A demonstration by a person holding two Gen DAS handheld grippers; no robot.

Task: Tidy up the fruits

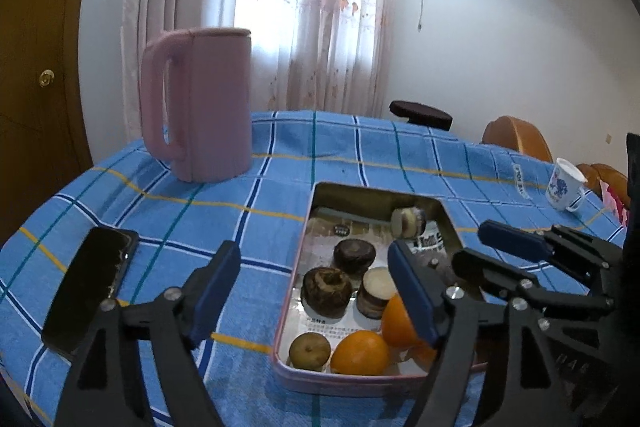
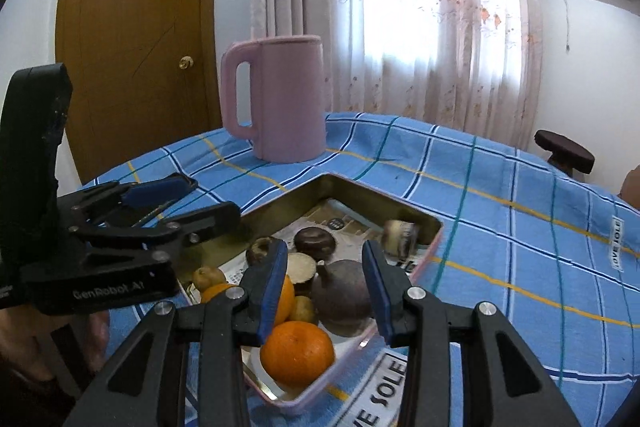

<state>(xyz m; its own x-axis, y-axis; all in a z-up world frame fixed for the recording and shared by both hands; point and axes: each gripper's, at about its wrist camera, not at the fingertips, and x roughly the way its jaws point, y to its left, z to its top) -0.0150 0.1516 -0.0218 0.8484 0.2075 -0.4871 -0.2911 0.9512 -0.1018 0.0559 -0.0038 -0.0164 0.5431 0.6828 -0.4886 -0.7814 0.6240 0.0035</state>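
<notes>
A pink-rimmed metal tin (image 1: 304,239) (image 2: 428,247) sits on the blue checked tablecloth and holds the fruit: oranges (image 1: 360,353) (image 2: 297,353), a small brown fruit (image 1: 309,350), dark round fruits (image 1: 354,256) (image 2: 342,297) and cut pieces (image 1: 408,222). My left gripper (image 1: 320,287) is open above the tin's left edge, holding nothing. My right gripper (image 2: 326,287) is open just above the tin, with the dark round fruit showing between its fingers, not gripped. The right gripper also shows in the left wrist view (image 1: 496,247).
A tall pink jug (image 1: 200,107) (image 2: 276,99) stands behind the tin. A black phone (image 1: 90,287) lies left of it. A white mug (image 1: 564,185) stands at the far right. Chairs and a stool (image 2: 564,151) ring the table.
</notes>
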